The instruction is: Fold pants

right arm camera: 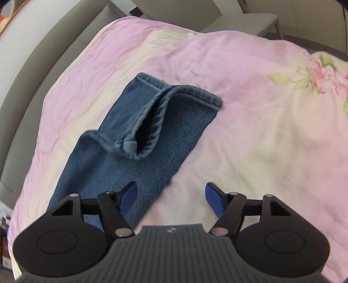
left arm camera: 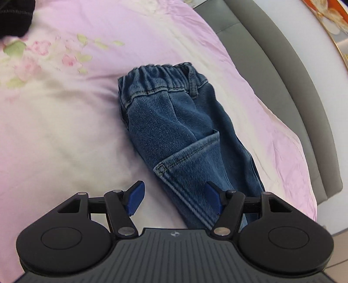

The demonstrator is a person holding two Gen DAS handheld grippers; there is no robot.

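Observation:
A small pair of blue denim pants (left arm camera: 174,122) lies folded lengthwise on a pink floral bedcover (left arm camera: 65,113). In the left wrist view its elastic waistband (left arm camera: 161,80) is at the far end and a back pocket faces up. My left gripper (left arm camera: 174,191) hovers open over the seat part, and its blue pads grip nothing. The right wrist view shows the leg end of the pants (right arm camera: 121,139), where the two cuffs (right arm camera: 174,95) lie one over the other, the upper one gaping. My right gripper (right arm camera: 170,192) is open at the leg's edge, with its left finger over the denim.
A grey padded bed frame (left arm camera: 271,65) curves along the bedcover's edge, also seen as the frame (right arm camera: 32,65) at left in the right wrist view. A dark garment (left arm camera: 15,15) lies at the far corner. Bare bedcover (right arm camera: 250,130) spreads to the right of the legs.

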